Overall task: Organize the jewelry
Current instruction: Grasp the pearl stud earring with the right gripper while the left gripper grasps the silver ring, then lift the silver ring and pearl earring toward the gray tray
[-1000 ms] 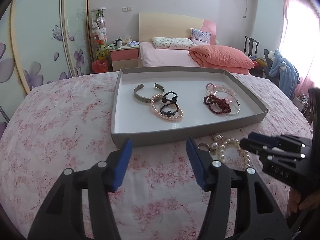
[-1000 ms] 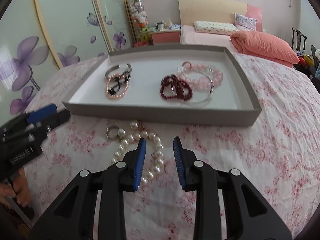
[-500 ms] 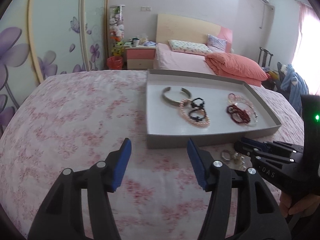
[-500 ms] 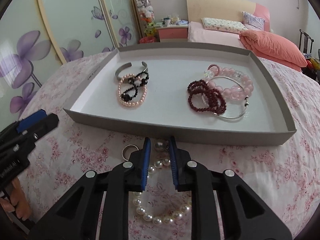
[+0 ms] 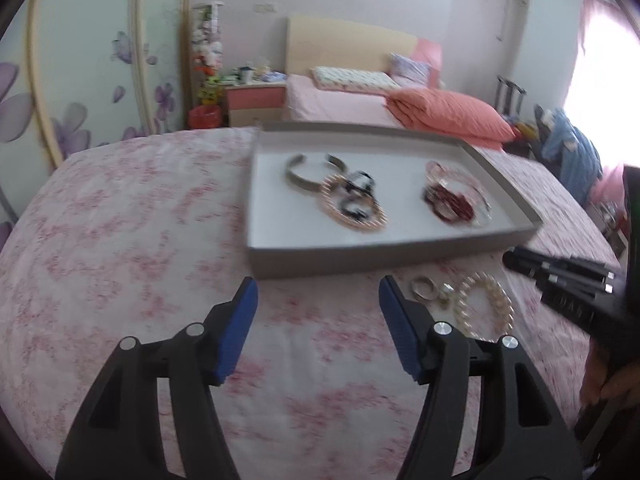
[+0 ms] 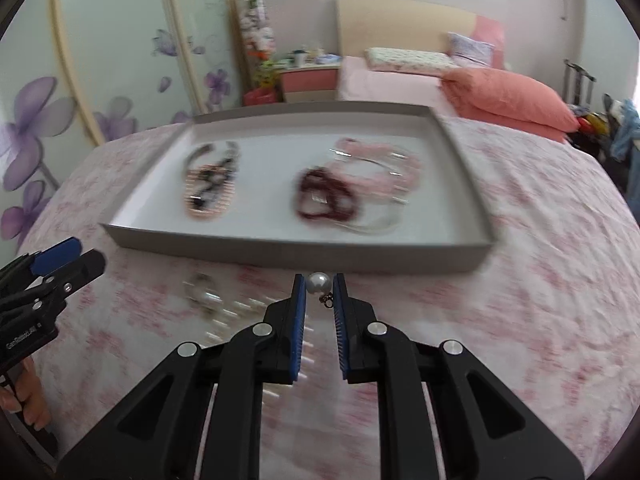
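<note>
My right gripper [image 6: 319,285] pinches a single white pearl [image 6: 319,281] with a small metal hook hanging under it; its jaws are still closing on it, just in front of the grey tray [image 6: 280,251]. The tray [image 5: 380,254] holds a silver cuff [image 5: 304,178], a pink pearl bracelet with black beads [image 5: 354,208], dark red beads [image 5: 448,204] and a pink bead bracelet [image 6: 376,160]. A white pearl bracelet [image 5: 486,308] and a ring [image 5: 424,286] lie on the floral cloth. My left gripper [image 5: 318,284] hovers over the cloth, jaws opening, nothing between them.
The tray sits on a round table with a pink floral cloth [image 5: 140,240]. Behind it are a bed with a coral duvet [image 5: 448,114], a nightstand [image 5: 254,102] and a flowered wardrobe door. A hand [image 5: 612,380] holds the right gripper at the right edge.
My right gripper has shut on the single pearl and lifted it off the cloth beside the pearl bracelet. The left gripper's jaws stand a little wider.
</note>
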